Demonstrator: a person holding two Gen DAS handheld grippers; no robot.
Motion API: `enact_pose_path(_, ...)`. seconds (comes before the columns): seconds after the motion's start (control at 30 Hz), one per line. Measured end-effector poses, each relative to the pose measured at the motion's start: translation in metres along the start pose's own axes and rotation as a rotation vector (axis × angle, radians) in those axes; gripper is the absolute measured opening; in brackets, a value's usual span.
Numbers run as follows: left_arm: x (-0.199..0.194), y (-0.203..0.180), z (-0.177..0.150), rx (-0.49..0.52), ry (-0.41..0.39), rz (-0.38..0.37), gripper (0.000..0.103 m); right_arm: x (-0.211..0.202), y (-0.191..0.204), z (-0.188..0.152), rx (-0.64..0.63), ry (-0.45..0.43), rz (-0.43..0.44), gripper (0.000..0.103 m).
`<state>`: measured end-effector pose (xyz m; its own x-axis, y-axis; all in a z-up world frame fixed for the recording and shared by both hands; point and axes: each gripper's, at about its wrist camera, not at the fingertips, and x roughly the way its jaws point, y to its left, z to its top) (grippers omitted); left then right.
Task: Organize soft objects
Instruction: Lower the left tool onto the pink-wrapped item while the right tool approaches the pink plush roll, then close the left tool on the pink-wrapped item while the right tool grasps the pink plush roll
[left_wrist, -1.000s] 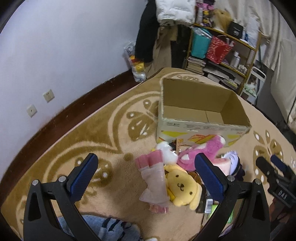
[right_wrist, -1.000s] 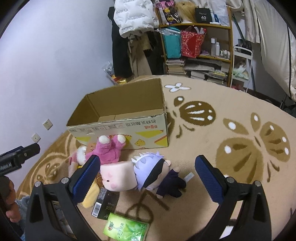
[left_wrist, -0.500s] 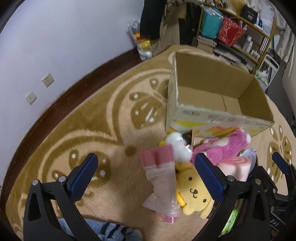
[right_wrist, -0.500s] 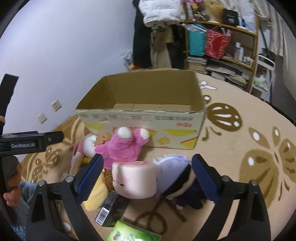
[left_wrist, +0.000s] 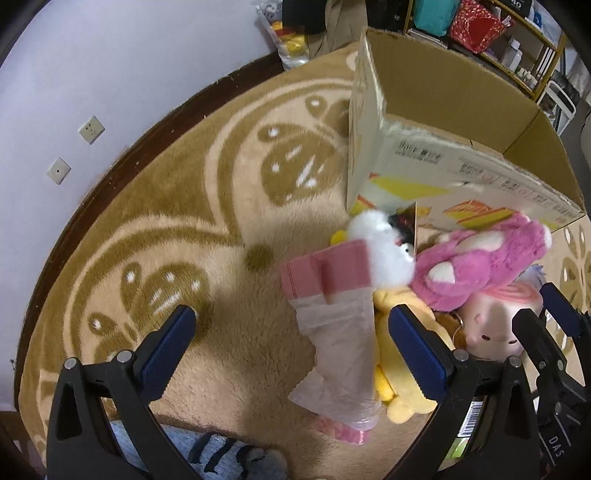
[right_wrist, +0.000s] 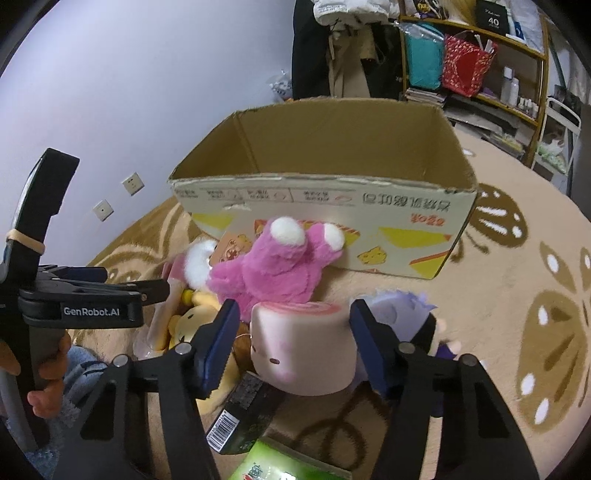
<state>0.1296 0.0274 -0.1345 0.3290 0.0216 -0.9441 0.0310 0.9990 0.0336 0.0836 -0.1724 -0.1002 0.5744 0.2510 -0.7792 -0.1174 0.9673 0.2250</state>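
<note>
Nothing is packed yet: cardboard box (right_wrist: 325, 173) stands empty, all plushies heaped on the rug (left_wrist: 221, 206) against its front wall. Right gripper (right_wrist: 291, 347) jaws are closing around the pink marshmallow plush (right_wrist: 299, 350), contact probably not yet made. Left gripper (left_wrist: 291, 354) is held wide, empty. Open rug is left on both sides.

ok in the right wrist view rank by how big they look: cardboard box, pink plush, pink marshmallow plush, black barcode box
1. cardboard box
2. pink plush and pink marshmallow plush: look alike, and the marshmallow is nearer the camera, so unranked
3. black barcode box, partly hidden
</note>
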Motion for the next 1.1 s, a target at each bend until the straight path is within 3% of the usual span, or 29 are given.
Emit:
enact_pose_path(0.23, 0.014, 0.003, -0.002, -0.016, 0.068, 0.005, 0.103, 0.008, -0.001, -0.005, 0.014, 0.030, 0.013, 0.065)
enact_pose_path(0.37, 0.018, 0.001, -0.004, -0.006, 0.076, 0.017, 0.103, 0.013, -0.003, -0.007, 0.032, 0.046, 0.023, 0.059)
enact_pose_path(0.67, 0.029, -0.001, -0.005, 0.000, 0.117, 0.047, 0.103, 0.022, -0.009, -0.009, 0.088, 0.070, 0.071, 0.065)
enact_pose_path(0.83, 0.023, -0.008, -0.007, 0.021, 0.107, 0.009, 0.080, 0.020, -0.006, -0.008, 0.073, 0.052, 0.057, 0.066)
enact_pose_path(0.93, 0.019, -0.012, -0.009, 0.022, 0.102, -0.037, 0.047, 0.017, -0.007, -0.007, 0.082, 0.043, 0.061, 0.061)
enact_pose_path(0.97, 0.018, -0.012, -0.009, 0.018, 0.099, -0.035, 0.032, 0.016, -0.008, -0.006, 0.084, 0.038, 0.060, 0.060)
enact_pose_path(1.1, 0.015, -0.009, -0.008, -0.006, 0.094, -0.026, 0.020, 0.014, -0.010, -0.006, 0.100, 0.029, 0.078, 0.060)
